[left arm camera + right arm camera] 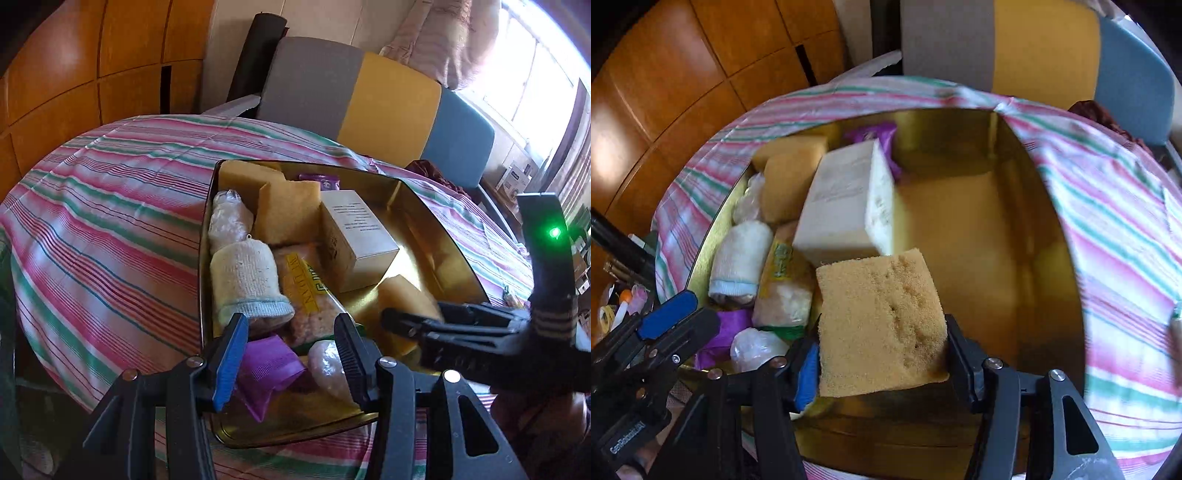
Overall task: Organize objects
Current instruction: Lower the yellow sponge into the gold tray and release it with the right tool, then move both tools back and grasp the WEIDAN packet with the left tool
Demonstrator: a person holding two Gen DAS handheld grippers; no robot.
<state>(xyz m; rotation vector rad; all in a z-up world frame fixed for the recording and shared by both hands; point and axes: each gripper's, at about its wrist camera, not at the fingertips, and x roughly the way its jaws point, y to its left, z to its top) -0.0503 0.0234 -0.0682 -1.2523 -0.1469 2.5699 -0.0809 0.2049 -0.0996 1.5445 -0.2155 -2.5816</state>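
A gold metal tin (454, 254) (1052, 229) sits on a striped cloth. It holds yellow sponges (288, 214), a white box (354, 236) (846, 203), a rolled white sock (247, 280) (738, 258), a snack packet (314, 302) (783, 284), purple wrappers (266, 365) and clear bags (229, 218). My right gripper (882, 354) is shut on a yellow sponge (882, 321) over the tin's near side; it also shows in the left wrist view (406, 325). My left gripper (291, 354) is open and empty above the tin's near left corner.
The striped cloth (110, 229) covers a round table. A grey, yellow and blue seat back (369, 96) stands behind it, with wooden panels (92, 66) at the left. Small clutter (617, 306) lies at the left edge of the right wrist view.
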